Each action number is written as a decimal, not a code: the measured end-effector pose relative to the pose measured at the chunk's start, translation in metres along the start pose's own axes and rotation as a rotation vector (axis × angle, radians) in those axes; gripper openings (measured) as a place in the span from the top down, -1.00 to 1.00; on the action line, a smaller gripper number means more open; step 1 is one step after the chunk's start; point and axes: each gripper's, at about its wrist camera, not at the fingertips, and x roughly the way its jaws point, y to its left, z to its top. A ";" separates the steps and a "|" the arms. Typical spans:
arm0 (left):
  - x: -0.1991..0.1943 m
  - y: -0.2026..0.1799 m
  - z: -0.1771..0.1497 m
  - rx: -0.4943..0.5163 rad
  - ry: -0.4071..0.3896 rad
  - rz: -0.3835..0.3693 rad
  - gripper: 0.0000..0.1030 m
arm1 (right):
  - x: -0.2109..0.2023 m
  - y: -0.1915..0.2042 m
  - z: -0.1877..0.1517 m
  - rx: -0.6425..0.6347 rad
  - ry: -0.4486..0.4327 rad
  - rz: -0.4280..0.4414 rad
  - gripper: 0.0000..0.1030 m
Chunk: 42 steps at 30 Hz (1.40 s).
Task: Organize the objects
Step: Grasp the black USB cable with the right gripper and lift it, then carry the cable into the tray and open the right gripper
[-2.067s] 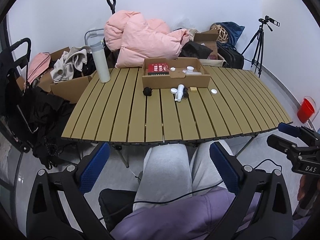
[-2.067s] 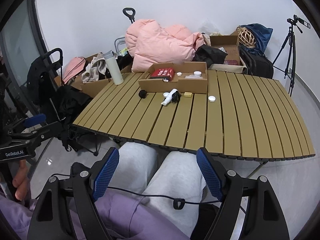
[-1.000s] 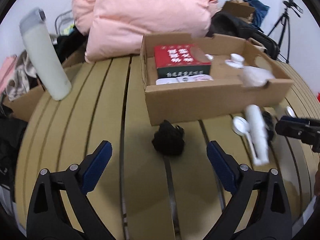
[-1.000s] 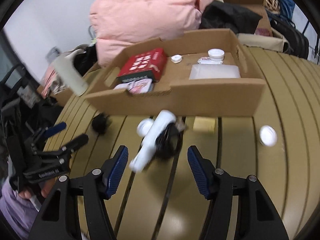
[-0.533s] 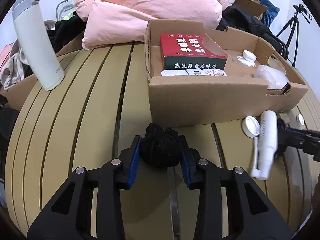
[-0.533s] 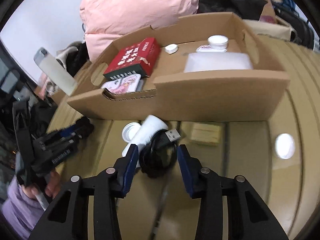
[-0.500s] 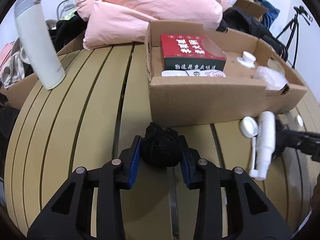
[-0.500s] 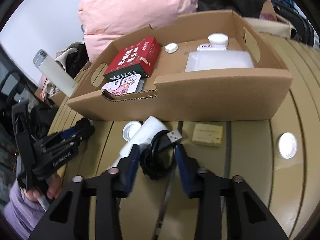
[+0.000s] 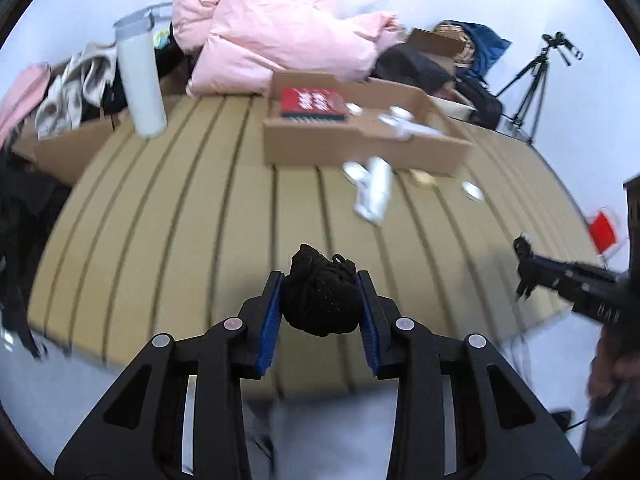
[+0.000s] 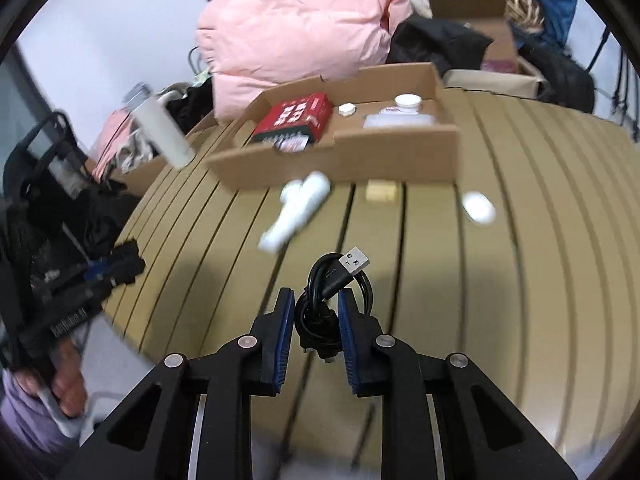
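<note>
My left gripper (image 9: 320,278) is shut on a black knitted bundle (image 9: 320,304), lifted above the near edge of the slatted table (image 9: 180,220). My right gripper (image 10: 315,296) has a coiled black USB cable (image 10: 340,270) between its blue pads; its jaws are closing and press on the coil, which hangs above the table. The plug sticks up past the fingertips. A cardboard box (image 10: 360,156) farther back holds a red packet (image 10: 296,118) and small white items. In front of it lie a white bottle (image 10: 298,208), a yellow block (image 10: 382,191) and a white lid (image 10: 478,206).
A tall white tumbler (image 9: 140,80) stands at the table's back left. Pink bedding (image 9: 272,28), bags and a tripod (image 9: 536,80) crowd the space behind the table. The person's grey-clad legs (image 9: 332,432) are below the near edge.
Both grippers have pulled back toward the near table edge and risen, carrying the black bundle and the cable away from the box. The white bottle stays on the table.
</note>
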 end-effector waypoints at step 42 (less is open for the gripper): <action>0.234 -0.041 0.210 0.042 0.238 -0.136 -0.12 | 0.183 -0.064 0.231 0.163 0.227 0.104 0.45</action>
